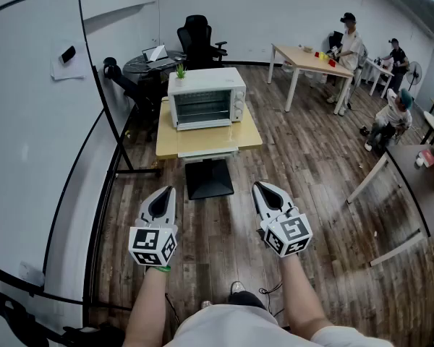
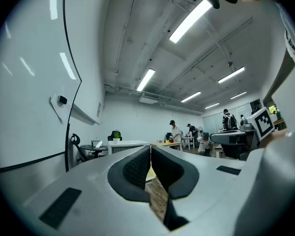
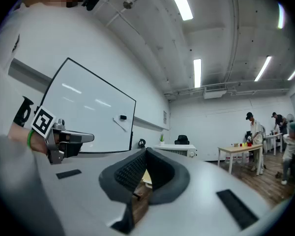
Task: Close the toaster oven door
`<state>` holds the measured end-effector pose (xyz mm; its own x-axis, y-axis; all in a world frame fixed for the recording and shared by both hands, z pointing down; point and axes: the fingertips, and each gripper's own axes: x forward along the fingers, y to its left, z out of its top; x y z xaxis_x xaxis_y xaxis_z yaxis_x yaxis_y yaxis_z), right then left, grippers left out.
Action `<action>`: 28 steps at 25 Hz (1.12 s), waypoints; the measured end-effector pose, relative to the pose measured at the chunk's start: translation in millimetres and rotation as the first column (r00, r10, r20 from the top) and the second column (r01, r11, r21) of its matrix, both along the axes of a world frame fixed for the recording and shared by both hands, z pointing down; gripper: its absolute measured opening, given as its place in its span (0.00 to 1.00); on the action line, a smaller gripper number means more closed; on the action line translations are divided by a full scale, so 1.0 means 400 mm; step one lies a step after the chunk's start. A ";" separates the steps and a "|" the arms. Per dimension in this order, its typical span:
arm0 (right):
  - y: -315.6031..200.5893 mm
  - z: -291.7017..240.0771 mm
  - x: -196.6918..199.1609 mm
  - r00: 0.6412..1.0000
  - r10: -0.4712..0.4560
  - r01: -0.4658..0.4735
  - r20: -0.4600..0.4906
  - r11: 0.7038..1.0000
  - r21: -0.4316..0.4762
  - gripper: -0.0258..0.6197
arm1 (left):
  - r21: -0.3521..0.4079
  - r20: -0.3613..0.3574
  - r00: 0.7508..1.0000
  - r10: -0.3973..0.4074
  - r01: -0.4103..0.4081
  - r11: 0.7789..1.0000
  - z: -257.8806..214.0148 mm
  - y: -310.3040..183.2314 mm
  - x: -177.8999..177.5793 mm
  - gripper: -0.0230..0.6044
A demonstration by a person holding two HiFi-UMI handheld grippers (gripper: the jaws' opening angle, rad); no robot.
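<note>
1. Open room with a wood-plank floor (image 1: 311,150). A whiteboard (image 1: 29,121) runs down the left side, and people sit or stand at tables on the far right.
2. The toaster oven (image 1: 206,98) sits on a small pale desk (image 1: 168,144) in mid-room, ahead of the person. A little green plant (image 1: 180,71) is at the oven's back left corner, and a black office chair (image 1: 200,38) stands behind.
3. Left gripper (image 1: 166,191) is held level and low, near the person's body. Its jaws are pressed together with nothing between them. It is well apart from the desk.
4. Right gripper (image 1: 262,188) is also level, beside the left one. In its own view the pads meet at the tip and hold nothing.
5. The oven is a white box with a dark front window showing rack lines, and its knobs run down the right side. At this range I cannot tell whether the door hangs open or how far.
6. My judgement is that the approach is not yet begun, so the whole reach to the desk remains.
7. Risks from here:
   - A closed gripper pushing off-centre on the door could skid off the glass or handle.
   - A hard shove could slide the light oven back on the desk, towards the plant.
   - A door swung fast could bounce back open.
</note>
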<state>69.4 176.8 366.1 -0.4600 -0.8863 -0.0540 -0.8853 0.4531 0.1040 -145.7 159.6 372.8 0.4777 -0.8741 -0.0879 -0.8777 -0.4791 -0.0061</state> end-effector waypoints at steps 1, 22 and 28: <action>-0.001 -0.001 0.002 1.000 0.003 -0.003 0.001 1.000 0.000 0.04 | 0.000 0.000 1.000 0.001 -0.001 1.000 -0.001 -0.001 0.002 0.06; -0.074 -0.003 0.048 1.000 0.018 -0.018 0.014 1.000 0.000 0.04 | -0.023 0.016 1.000 0.006 -0.005 1.000 0.019 -0.058 0.044 0.06; -0.125 0.001 0.074 1.000 0.005 -0.005 0.019 1.000 -0.011 0.04 | 0.003 -0.011 1.000 0.026 -0.026 1.000 0.003 -0.107 0.086 0.10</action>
